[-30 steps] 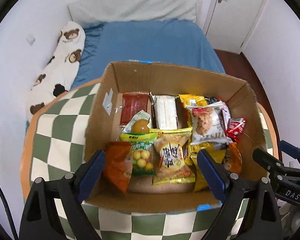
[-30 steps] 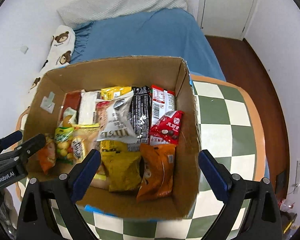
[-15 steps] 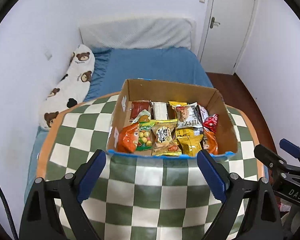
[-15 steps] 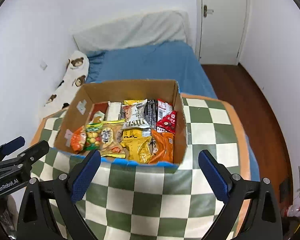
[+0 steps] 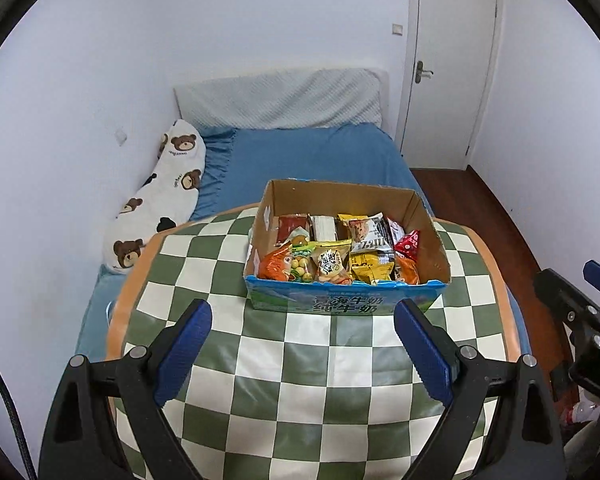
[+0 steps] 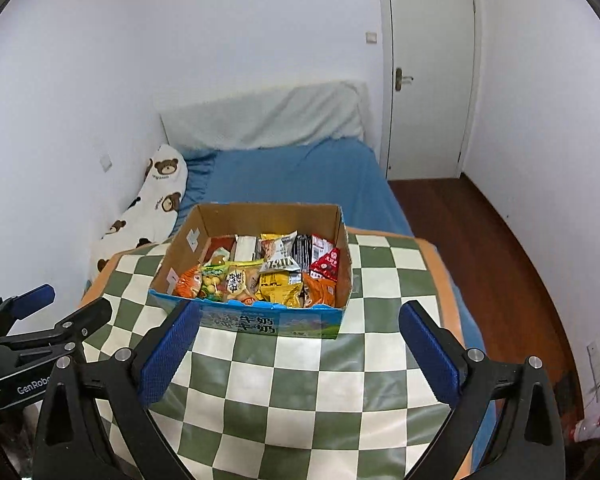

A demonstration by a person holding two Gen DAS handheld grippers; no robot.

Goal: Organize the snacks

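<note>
Snack box [image 5: 346, 304] ahead of both spread, empty grippers, apart

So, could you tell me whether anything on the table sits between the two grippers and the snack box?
Nothing visible does. The left gripper and right gripper both hang open over bare checkered tablecloth, and the snack box stands ahead of them with only cloth between. Its top is open, so the packets are reachable from above.

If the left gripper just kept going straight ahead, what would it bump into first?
Probably the box's blue front wall. The open left gripper hangs over bare checkered table, though depth is hard to judge.
</note>
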